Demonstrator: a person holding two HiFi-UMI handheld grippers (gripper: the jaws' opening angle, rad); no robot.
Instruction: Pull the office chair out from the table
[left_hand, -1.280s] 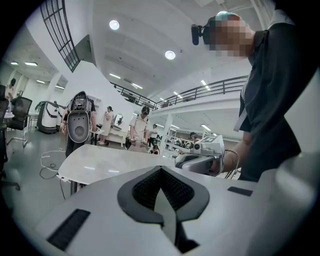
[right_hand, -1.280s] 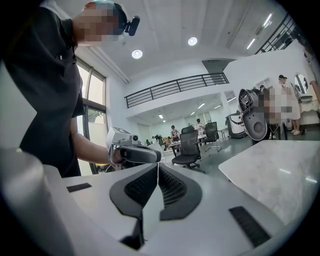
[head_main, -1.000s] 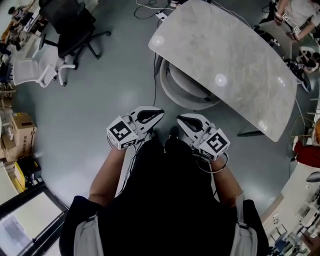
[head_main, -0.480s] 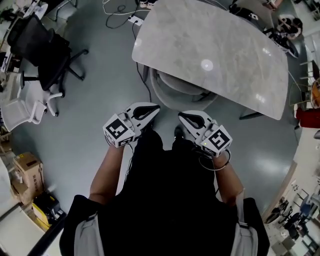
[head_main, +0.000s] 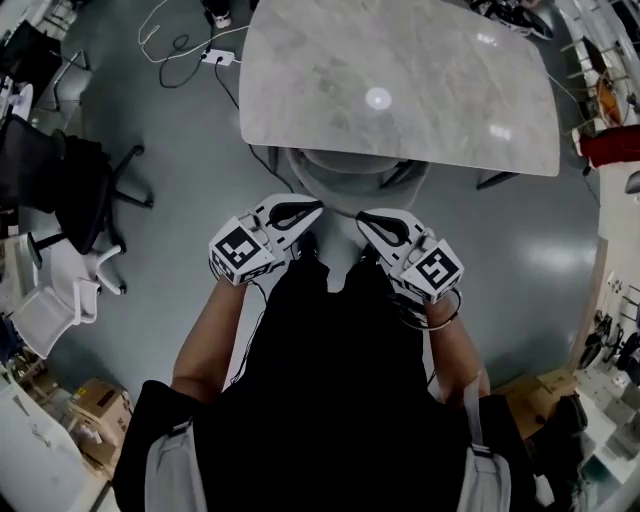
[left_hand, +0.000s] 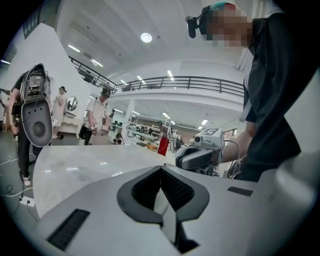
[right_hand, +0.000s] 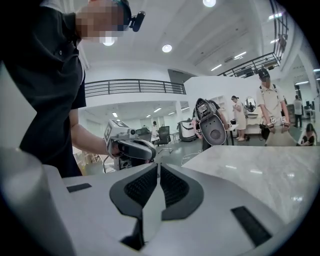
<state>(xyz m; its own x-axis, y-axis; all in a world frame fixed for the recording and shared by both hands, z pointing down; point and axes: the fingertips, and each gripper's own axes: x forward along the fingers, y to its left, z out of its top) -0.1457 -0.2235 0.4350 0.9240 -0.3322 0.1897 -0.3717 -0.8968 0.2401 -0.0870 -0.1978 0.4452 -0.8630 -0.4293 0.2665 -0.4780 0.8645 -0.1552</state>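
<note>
**Both claws shut, chair under table**

Head view: we see the office chair (head_main: 348, 182) tucked under the table (head_main: 420, 90), approx. mid-way along its near long edge. Only a pale rounded part shows past that edge. L gripper (head_main: 316, 209) and R gripper (head_main: 362, 218) are side by side over the floor, just on our side of the chair, tips toward it. Contact w/ the chair: we can't tell from here. A black chair (head_main: 65, 185) and a white chair (head_main: 50, 305) stand well apart from the table, at the left. A power strip (head_main: 215, 56) w/ cables lies on the floor off the table's far left corner.

L gripper view: jaws fully together, nothing betw. them. The table top lies beyond the tips and the R gripper is just to the right. People (left_hand: 100, 117) stand in the backgrd. Office chair not in this view.

R gripper view: jaws together, empty. The L gripper is at left and the table top at right. Office chair not in this view either.
</note>
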